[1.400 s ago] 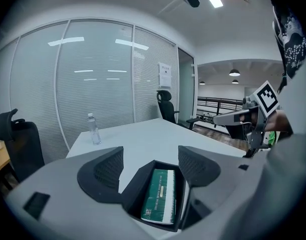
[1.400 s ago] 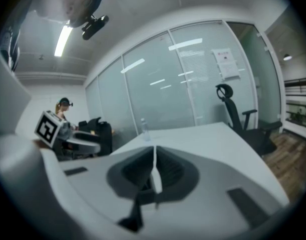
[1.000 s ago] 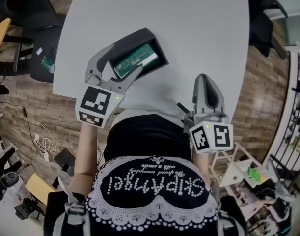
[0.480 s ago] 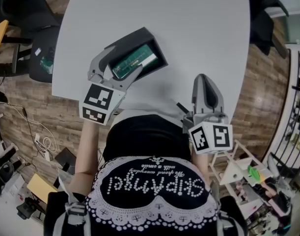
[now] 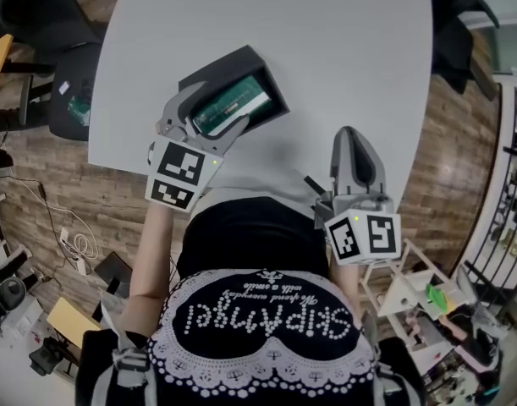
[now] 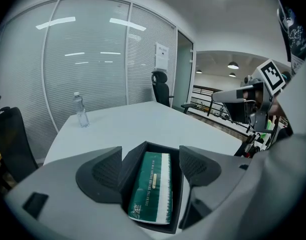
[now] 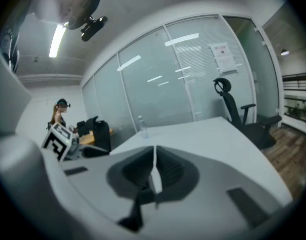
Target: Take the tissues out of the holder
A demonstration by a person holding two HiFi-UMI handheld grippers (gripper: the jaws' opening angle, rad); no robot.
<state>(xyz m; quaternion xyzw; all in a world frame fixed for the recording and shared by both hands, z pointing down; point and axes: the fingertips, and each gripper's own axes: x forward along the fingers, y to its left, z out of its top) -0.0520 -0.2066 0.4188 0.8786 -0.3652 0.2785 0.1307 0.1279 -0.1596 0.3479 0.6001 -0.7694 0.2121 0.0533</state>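
Note:
A black open-topped holder (image 5: pixel 228 66) lies on the white table (image 5: pixel 326 41) near its front left edge. Inside it rests a green tissue pack (image 5: pixel 233 106) with a white stripe. My left gripper (image 5: pixel 209 114) is open, its jaws standing on either side of the holder's near end. From the left gripper view the tissue pack (image 6: pixel 153 186) lies between the two jaws inside the holder (image 6: pixel 137 156). My right gripper (image 5: pixel 353 146) is shut with nothing in it, hovering over the table's front edge to the right. Its jaws (image 7: pixel 154 170) meet in the right gripper view.
A water bottle (image 6: pixel 81 110) stands at the far side of the table. Office chairs (image 5: pixel 59 24) stand off the table's left and far corners (image 5: pixel 453 24). A wooden floor with cables (image 5: pixel 72 244) and a white rack (image 5: pixel 410 294) lies around me.
My left gripper has moved forward and to the right, closer over the holder's near end. The right gripper has stayed where it was.

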